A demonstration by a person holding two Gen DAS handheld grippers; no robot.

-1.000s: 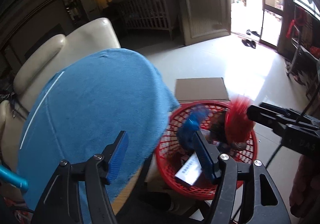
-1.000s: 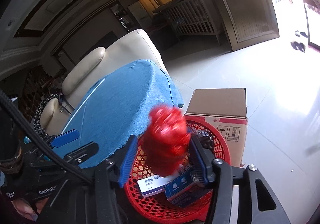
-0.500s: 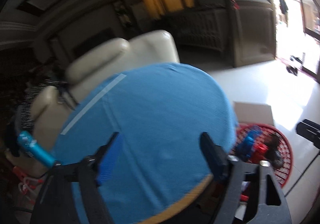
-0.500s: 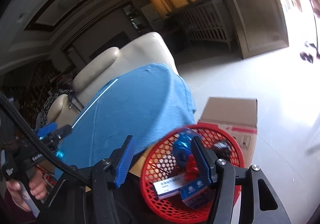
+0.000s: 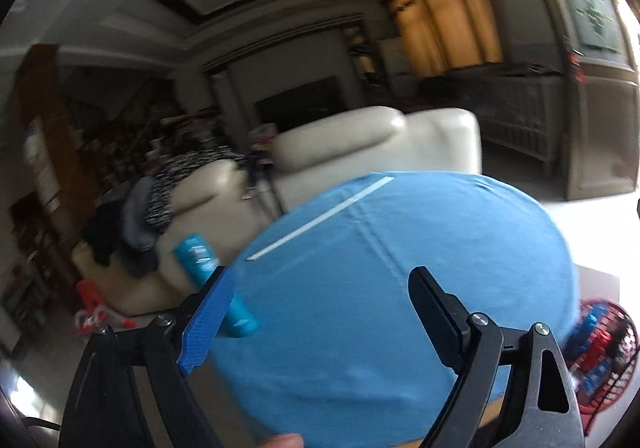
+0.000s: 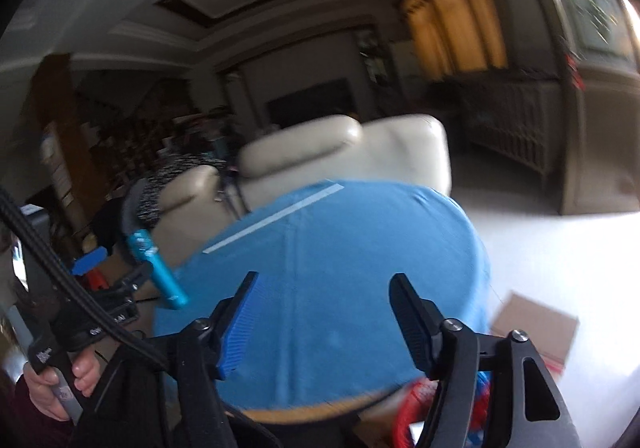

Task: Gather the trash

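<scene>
A round table under a blue cloth [image 5: 400, 268] fills the middle of both views [image 6: 340, 268]. A red mesh basket [image 5: 608, 360] holding blue and red trash sits low at the table's right edge; only a sliver of it shows in the right wrist view [image 6: 412, 408]. A turquoise tube [image 5: 216, 288] lies at the table's left edge, also in the right wrist view [image 6: 158, 268]. My left gripper [image 5: 320, 312] is open and empty above the cloth, just right of the tube. My right gripper [image 6: 328, 324] is open and empty above the cloth.
A cream sofa [image 5: 380, 144] stands behind the table, with dark clothes [image 5: 132, 224] piled on its left end. A cardboard box [image 6: 536, 324] sits on the pale floor right of the table. A doorway and dark cabinet are at the far right.
A red item left my right gripper and dropped into the basket. Both grippers then swung left and up from the basket to over the blue cloth. The turquoise tube came into view.
</scene>
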